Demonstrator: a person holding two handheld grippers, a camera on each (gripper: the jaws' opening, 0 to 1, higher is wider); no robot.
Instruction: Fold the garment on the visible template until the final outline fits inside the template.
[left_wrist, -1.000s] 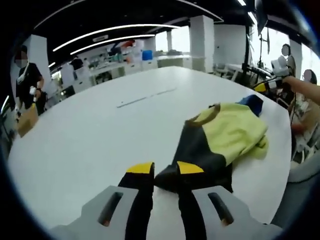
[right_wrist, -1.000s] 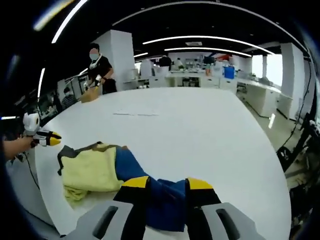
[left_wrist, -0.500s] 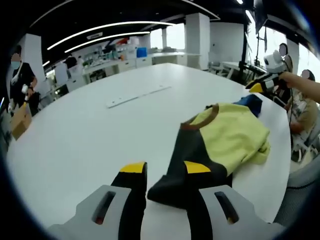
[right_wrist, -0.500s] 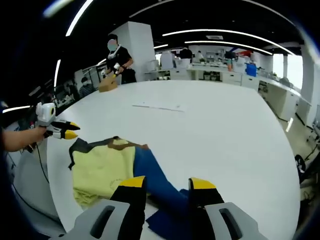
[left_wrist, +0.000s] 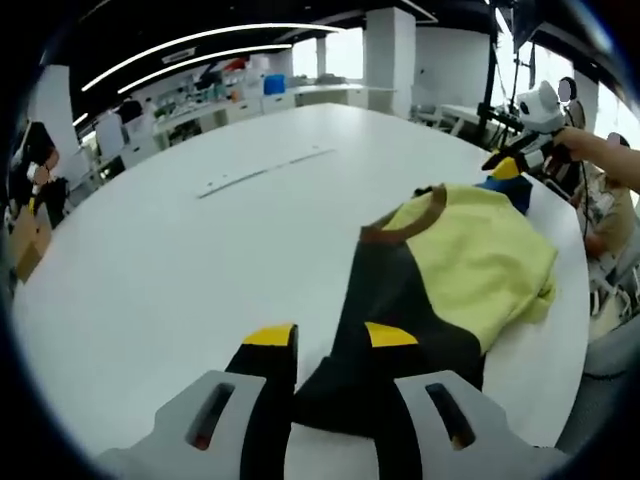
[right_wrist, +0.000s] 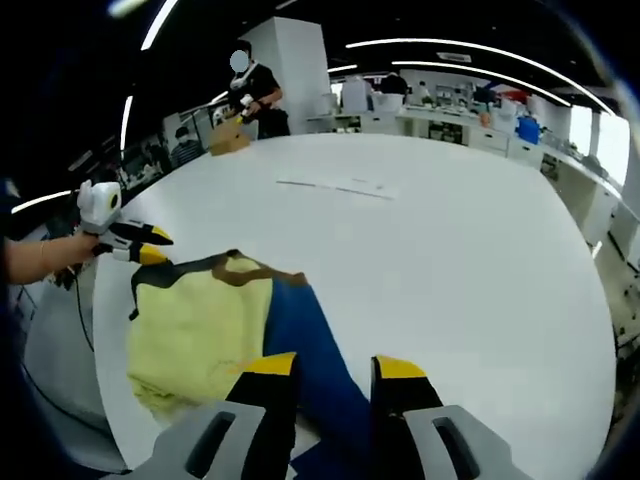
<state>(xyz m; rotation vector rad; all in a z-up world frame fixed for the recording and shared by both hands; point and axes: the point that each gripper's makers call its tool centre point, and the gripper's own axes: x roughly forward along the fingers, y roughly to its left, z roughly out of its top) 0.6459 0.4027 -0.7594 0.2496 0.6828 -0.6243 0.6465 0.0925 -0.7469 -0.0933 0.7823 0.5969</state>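
Note:
A garment lies near the edge of the white table (left_wrist: 150, 260), with a yellow body (left_wrist: 480, 250), a brown collar (left_wrist: 400, 215), a dark sleeve side (left_wrist: 400, 300) and a blue sleeve side (left_wrist: 510, 185). My left gripper (left_wrist: 330, 338) is shut on the dark sleeve end, which fills the gap between its jaws. Across the garment, my right gripper (left_wrist: 505, 165) sits at the blue end. In the right gripper view, my right gripper (right_wrist: 335, 365) is shut on the blue sleeve (right_wrist: 300, 340). The yellow body (right_wrist: 200, 330) stretches toward my left gripper (right_wrist: 152, 247), held in a hand.
A thin grey strip (left_wrist: 260, 170) lies flat mid-table, the same strip (right_wrist: 340, 185) far across. The table's rounded edge runs just behind the garment. A person (right_wrist: 250, 85) with a cardboard box stands beyond the far rim. A seated person (left_wrist: 605, 215) is beside the table.
The garment has been drawn out flatter and wider between the two grippers. The dark and blue sleeve sides lie straighter, and both views have shifted with the hands.

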